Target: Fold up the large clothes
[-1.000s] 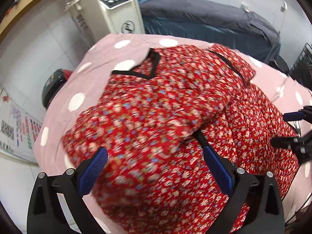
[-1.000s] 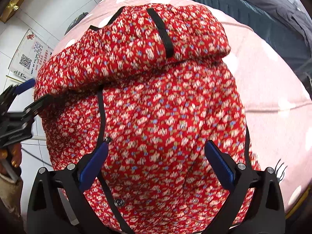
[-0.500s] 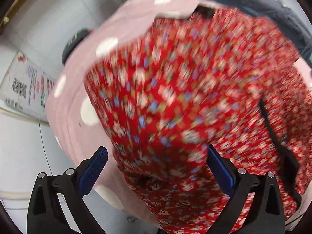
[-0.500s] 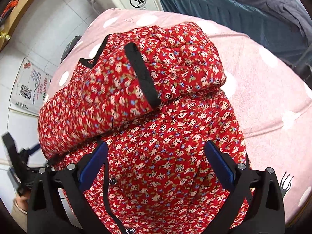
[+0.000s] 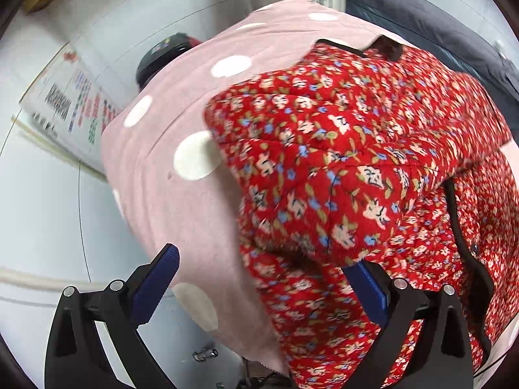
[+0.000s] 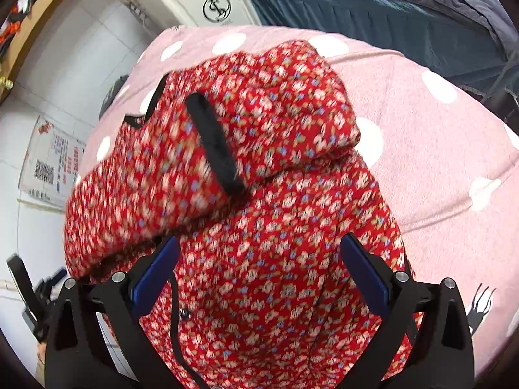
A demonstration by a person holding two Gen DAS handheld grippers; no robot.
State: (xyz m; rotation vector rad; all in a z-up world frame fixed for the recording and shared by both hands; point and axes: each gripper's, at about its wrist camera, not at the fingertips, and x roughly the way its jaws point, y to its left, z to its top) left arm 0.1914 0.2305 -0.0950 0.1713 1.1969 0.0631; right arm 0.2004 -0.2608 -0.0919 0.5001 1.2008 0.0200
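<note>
A red floral padded jacket (image 5: 350,149) with black trim lies on a pink cover with white dots (image 5: 181,201). Its sleeves are folded over its body; one black cuff (image 6: 214,149) shows on top. My left gripper (image 5: 262,287) is open at the jacket's left edge. The folded sleeve's lower edge lies over its right fingertip (image 5: 363,278), and the left fingertip (image 5: 162,275) is over the bare cover. My right gripper (image 6: 259,278) hangs open above the jacket's lower front (image 6: 275,275), holding nothing. The left gripper (image 6: 29,298) shows at the lower left of the right wrist view.
A white machine (image 6: 201,0) stands behind the table, beside dark blue-grey bedding (image 6: 389,9). On the left are a tiled wall with a printed poster (image 5: 68,107) and a black round object (image 5: 162,55). The pink cover's (image 6: 438,162) bare right part lies beside the jacket.
The left gripper has swung left to the jacket's left edge, by the table's side. The right gripper has drawn back, so more of the jacket and cover shows. Both stay open.
</note>
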